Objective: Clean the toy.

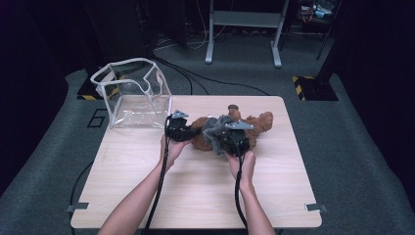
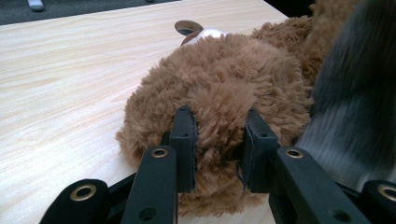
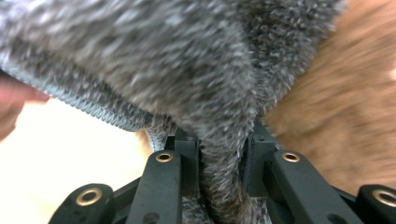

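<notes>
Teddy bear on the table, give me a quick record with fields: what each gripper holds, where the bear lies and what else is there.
left gripper: shut on a tuft of the teddy bear
right gripper: shut on the grey garment on the bear
bear's place: lying on the wooden table, near the far edge
also there: clear plastic bag, open, at the far left corner

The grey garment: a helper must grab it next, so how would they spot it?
Start at the wooden table, then find the brown teddy bear lying near its far middle. The grey garment sits on the bear's body, pinched by the right claw; it is knitted grey beside brown fur.
</notes>
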Motion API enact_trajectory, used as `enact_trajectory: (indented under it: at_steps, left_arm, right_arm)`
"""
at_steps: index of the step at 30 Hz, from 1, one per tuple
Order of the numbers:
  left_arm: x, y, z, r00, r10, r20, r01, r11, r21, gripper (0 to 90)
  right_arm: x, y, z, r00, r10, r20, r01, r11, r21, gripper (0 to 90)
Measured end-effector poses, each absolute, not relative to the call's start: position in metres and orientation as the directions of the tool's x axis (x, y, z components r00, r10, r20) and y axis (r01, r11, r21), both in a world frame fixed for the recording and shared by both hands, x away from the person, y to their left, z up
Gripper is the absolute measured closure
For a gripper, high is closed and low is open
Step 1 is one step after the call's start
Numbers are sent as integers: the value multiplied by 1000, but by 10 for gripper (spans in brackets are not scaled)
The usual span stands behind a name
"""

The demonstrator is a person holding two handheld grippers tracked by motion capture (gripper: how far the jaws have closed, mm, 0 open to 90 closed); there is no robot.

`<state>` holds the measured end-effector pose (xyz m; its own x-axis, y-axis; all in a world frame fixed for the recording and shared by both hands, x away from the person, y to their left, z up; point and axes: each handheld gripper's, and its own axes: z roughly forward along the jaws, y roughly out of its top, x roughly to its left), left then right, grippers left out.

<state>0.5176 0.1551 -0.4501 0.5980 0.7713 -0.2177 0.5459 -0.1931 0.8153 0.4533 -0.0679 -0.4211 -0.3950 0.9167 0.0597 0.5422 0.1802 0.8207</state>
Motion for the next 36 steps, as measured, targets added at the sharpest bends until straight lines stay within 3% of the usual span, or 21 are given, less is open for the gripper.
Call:
enact_trajectory:
  at_steps: [7,17,22,26,31,36]
  left_arm:
    - [518,154,-450,590,776,-220,554,-191,810,705]
    - [519,156,-451,586,773,-243,564,-175,807,704]
    - [519,157,-452,590,768,-247,563,-173,808,704]
    - [518,155,-452,589,771,-242,562,-175,808,704]
    - [516,155,-453,590,776,-223,551,-185,813,705]
    - [517,155,-454,602,770,-211,542,-199,817,706]
  right_arm:
    - [471,-52,-436,-395,911,114,584,153,797,725]
    - [464,-18,-479,-519,849,105,673,329,662,729]
    - [455,-30,-463,-522,849,85,632,318,707,727]
    - [451,-47,-445,-469,882,45,572,265,777,724]
    - [466,-44,-458,-440,895,75,632,249,734,719]
    - [467,-44,-439,-413,910,36,614,249,749,718]
